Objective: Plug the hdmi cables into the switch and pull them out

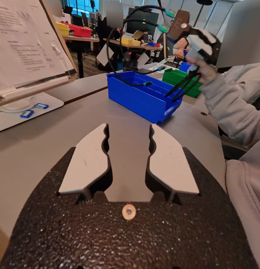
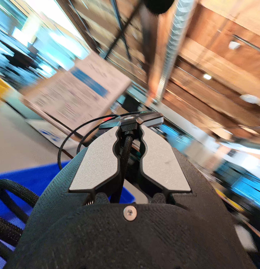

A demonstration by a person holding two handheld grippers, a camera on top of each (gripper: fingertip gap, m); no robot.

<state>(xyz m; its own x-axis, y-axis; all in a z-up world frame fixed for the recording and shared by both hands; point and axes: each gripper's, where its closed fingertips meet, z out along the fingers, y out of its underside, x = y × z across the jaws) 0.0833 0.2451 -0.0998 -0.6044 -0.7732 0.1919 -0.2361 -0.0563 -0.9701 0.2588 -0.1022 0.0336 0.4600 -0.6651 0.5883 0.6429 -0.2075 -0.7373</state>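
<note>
Here, in the left wrist view, the left gripper (image 1: 129, 128) hovers over the grey table (image 1: 82, 131), fingers spread apart and empty; the blue bin (image 1: 141, 99) sits just beyond the fingertips. In the right wrist view, the right gripper (image 2: 129, 128) is clamped on the switch (image 2: 132, 120) at its braided cable (image 2: 126, 151), thin black cables (image 2: 65, 144) looping left of the fingers.

The flat grey switch (image 2: 131, 120) sits crosswise just past the right gripper's (image 2: 129, 131) fingertips, clamped at its ribbed collar. Its black braided cables (image 1: 120, 51) with teal plugs dangle below, one plug (image 1: 147, 84) in the blue bin (image 1: 141, 99).
</note>
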